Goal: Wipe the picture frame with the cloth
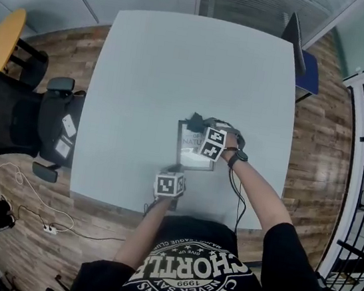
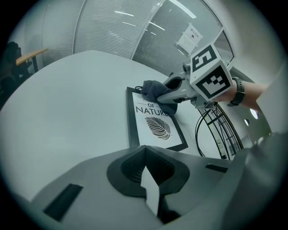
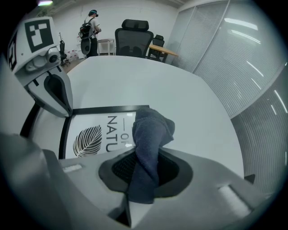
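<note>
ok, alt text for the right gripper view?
The right tool is clamped on a dark cloth bunched over a black picture frame with a leaf print, flat on a pale table. The left tool sits at the frame's corner.

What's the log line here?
right gripper: shut on cloth, over frame | left gripper: shut, empty | frame flat on table

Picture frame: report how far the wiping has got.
Done: the cloth is picked up, right gripper shut on it. In hand: it lies on the far end of the picture frame, over the lettering. The left gripper, shut and empty, is at the near corner. Left: the leaf and borders; how much is wiped cannot be told.
</note>
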`<state>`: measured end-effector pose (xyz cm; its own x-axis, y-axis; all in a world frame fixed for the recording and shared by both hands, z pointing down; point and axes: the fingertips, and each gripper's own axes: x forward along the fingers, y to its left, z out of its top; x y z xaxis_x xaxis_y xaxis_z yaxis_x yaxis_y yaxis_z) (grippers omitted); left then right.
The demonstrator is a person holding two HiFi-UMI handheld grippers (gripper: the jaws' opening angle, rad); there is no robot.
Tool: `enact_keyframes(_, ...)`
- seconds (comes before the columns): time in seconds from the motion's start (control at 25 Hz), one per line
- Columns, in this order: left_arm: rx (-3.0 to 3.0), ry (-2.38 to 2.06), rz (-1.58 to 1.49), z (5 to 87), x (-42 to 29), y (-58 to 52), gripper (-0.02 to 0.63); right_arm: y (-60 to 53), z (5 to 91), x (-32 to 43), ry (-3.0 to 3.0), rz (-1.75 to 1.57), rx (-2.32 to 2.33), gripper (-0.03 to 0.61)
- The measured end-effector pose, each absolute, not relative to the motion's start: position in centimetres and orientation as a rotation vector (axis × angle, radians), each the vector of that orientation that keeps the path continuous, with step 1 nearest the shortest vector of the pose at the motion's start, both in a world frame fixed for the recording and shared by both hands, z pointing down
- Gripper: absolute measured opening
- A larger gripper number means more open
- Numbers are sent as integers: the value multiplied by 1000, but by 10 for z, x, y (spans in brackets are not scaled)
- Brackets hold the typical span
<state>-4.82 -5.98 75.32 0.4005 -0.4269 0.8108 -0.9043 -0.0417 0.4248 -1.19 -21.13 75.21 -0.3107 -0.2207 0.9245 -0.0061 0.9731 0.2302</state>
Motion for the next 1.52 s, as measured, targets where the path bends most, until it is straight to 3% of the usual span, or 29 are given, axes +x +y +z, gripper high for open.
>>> enact_keyframes(0.44,1653,-1197,592,752,-46,-60,2,-216,743,27,-1865,-159,250,83)
enact_keyframes(1.04,1652,-1197,564,753,-50,-61,2,-177,734,-102,-2018,-183,78,84)
enact_keyframes(1.52,1645,-1188,558,752,-50,-60,2,-189,750,-36,-1936,-105,157,84)
